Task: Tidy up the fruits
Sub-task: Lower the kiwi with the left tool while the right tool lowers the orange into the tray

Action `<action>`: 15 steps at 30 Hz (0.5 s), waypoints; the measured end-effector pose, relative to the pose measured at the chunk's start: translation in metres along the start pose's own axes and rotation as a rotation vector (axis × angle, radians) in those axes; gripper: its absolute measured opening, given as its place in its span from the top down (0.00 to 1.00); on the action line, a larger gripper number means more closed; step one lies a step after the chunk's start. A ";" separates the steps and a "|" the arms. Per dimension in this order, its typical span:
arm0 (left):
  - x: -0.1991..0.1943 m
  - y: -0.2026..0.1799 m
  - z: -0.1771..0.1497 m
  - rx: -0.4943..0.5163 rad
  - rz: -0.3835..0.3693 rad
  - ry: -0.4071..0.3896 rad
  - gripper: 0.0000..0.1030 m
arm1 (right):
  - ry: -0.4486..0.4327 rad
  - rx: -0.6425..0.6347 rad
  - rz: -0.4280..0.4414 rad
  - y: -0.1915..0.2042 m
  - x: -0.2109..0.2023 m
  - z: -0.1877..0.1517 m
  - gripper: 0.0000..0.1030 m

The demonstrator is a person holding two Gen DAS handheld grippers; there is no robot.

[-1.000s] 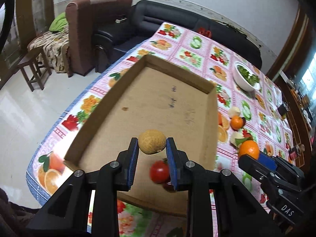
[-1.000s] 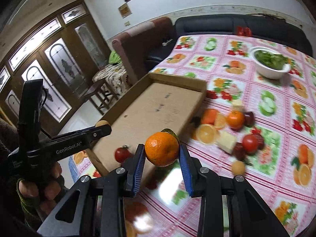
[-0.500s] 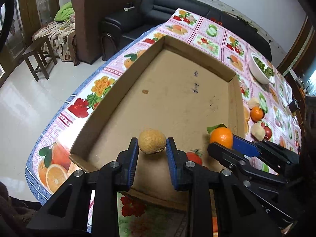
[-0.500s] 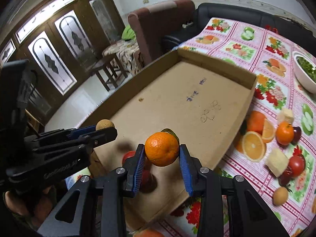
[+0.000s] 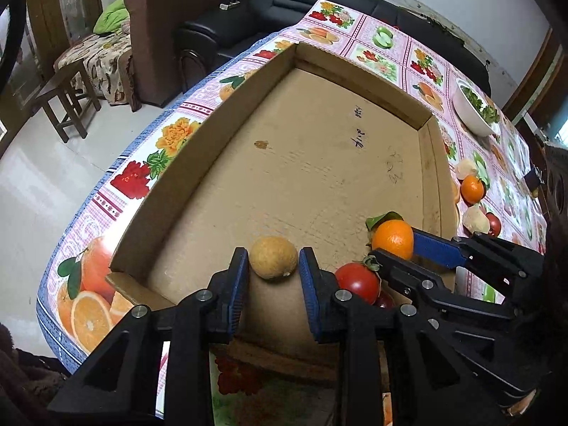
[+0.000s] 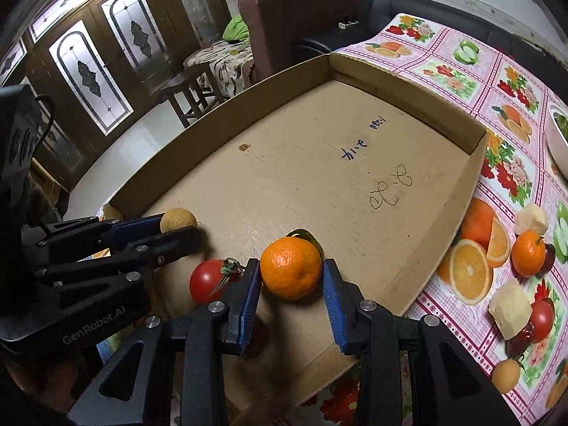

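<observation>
A shallow cardboard tray [image 5: 319, 163] [image 6: 319, 177] lies on the fruit-print tablecloth. My left gripper [image 5: 273, 259] is shut on a tan round fruit [image 5: 273, 257], low over the tray's near end; it also shows in the right wrist view [image 6: 177, 220]. My right gripper [image 6: 291, 269] is shut on an orange tangerine [image 6: 291, 268] with a leaf, just right of it, also in the left wrist view [image 5: 394, 239]. A red tomato [image 5: 356, 280] [image 6: 207, 280] lies in the tray between the two grippers.
On the cloth right of the tray lie another tangerine [image 6: 528, 252], pale fruit chunks [image 6: 509, 309], tomatoes [image 6: 541, 316] and a small tan fruit [image 6: 506, 374]. A white bowl of greens [image 5: 475, 110] stands far right. Sofas and a stool stand beyond the table's left edge.
Both grippers have come lower and forward over the tray's near end, fruits still held. The right gripper with the tangerine has moved in from the tablecloth to beside the left one.
</observation>
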State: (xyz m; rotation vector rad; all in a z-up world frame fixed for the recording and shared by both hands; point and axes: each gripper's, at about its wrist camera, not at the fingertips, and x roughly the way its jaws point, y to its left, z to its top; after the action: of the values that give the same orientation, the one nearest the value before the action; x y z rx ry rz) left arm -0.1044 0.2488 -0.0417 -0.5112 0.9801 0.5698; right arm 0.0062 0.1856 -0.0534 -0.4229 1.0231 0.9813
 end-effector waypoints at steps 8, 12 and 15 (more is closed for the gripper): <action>-0.013 0.004 0.000 -0.034 -0.028 -0.007 0.58 | -0.040 0.010 0.001 -0.001 -0.018 -0.004 0.60; -0.022 0.005 -0.001 -0.044 -0.024 -0.024 0.58 | -0.066 0.014 0.003 -0.001 -0.033 -0.008 0.60; -0.028 0.001 -0.003 -0.039 -0.020 -0.035 0.58 | -0.093 0.037 0.009 -0.005 -0.050 -0.015 0.60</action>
State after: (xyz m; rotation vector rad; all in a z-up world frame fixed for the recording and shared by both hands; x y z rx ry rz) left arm -0.1189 0.2417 -0.0184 -0.5438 0.9311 0.5787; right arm -0.0058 0.1490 -0.0183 -0.3398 0.9582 0.9800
